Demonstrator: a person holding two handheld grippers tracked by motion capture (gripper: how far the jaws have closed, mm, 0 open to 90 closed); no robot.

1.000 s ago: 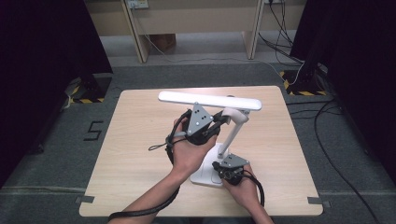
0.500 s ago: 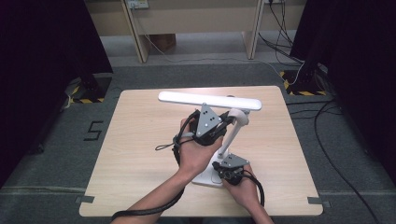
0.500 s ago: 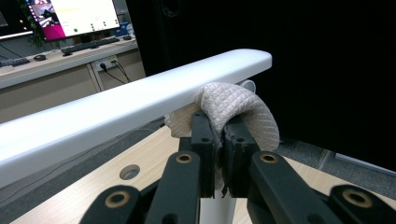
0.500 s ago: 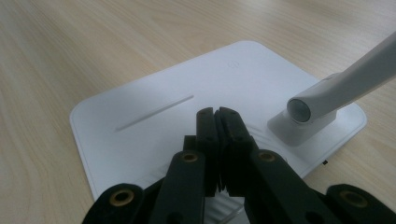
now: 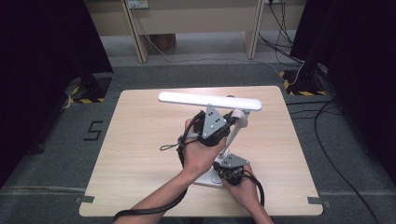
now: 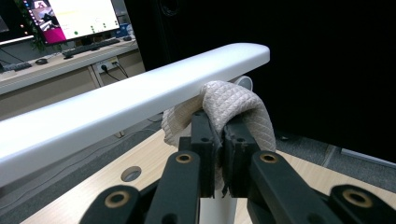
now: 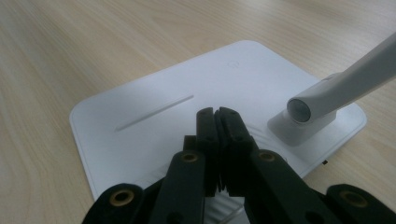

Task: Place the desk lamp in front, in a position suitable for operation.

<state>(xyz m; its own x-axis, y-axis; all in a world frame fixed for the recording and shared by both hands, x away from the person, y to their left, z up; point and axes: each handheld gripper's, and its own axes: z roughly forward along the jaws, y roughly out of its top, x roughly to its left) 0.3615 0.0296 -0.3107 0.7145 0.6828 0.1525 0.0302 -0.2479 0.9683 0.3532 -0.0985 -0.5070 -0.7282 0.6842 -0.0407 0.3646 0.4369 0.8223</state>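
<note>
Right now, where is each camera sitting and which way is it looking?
High view: above the table, looking down; forearms and both hands show.
Left gripper view: on the left gripper, shut on a cloth at the lamp head.
Right gripper view: on the right gripper, shut over the lamp base.
All share the lamp.

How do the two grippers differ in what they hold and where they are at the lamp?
The left gripper pinches a beige quilted cloth up against the lamp's white light bar; the right gripper holds nothing. The left one is raised beside the bar, while the right one is low, over the lamp's flat white base. Both are shut.
</note>
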